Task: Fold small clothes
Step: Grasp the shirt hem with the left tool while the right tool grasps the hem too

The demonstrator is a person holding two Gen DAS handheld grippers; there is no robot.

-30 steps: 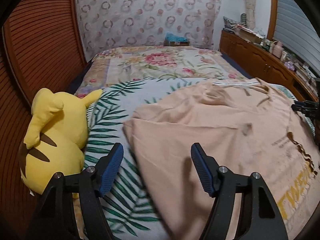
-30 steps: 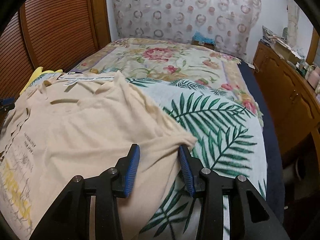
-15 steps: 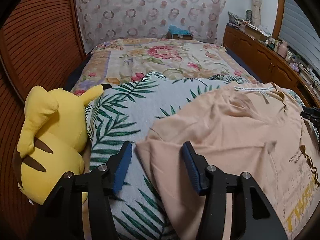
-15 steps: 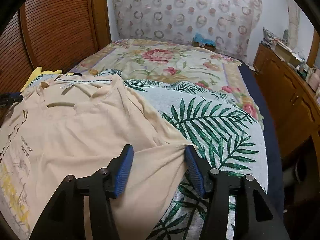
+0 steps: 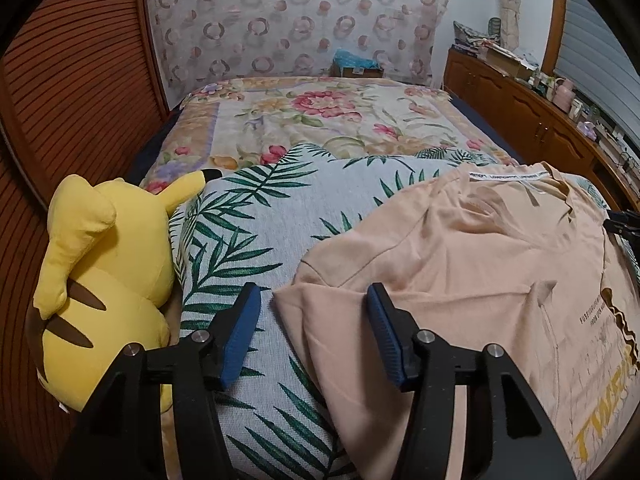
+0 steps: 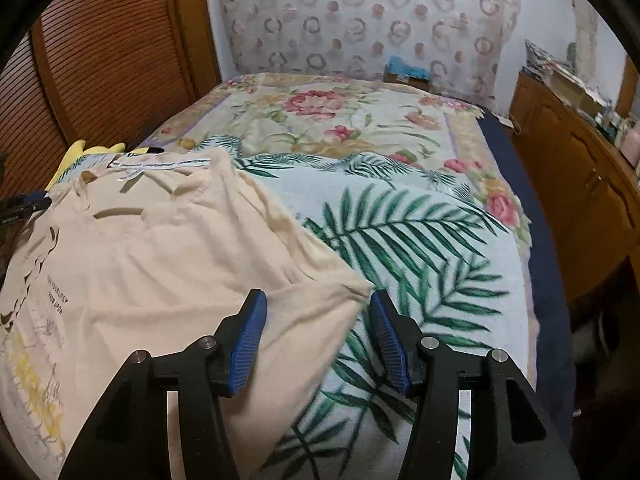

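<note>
A peach T-shirt (image 5: 472,264) with dark and yellow print lies spread on the palm-leaf blanket; it also shows in the right wrist view (image 6: 160,264). My left gripper (image 5: 314,334) is open, its blue pads on either side of the shirt's left sleeve end, just above the cloth. My right gripper (image 6: 318,340) is open, its pads on either side of the right sleeve end (image 6: 328,296). Neither holds anything. Each gripper's tip shows at the edge of the other's view.
A yellow plush toy (image 5: 104,272) lies at the bed's left edge by the wooden slatted wall (image 5: 72,92). A floral quilt (image 5: 320,120) covers the far bed. A wooden cabinet (image 6: 580,184) with clutter runs along the right. A box (image 5: 356,66) sits at the headboard.
Both grippers pulled back and outward along the shirt to the sleeve ends. The right gripper opened wider; the left narrowed a little. The shirt stays flat.
</note>
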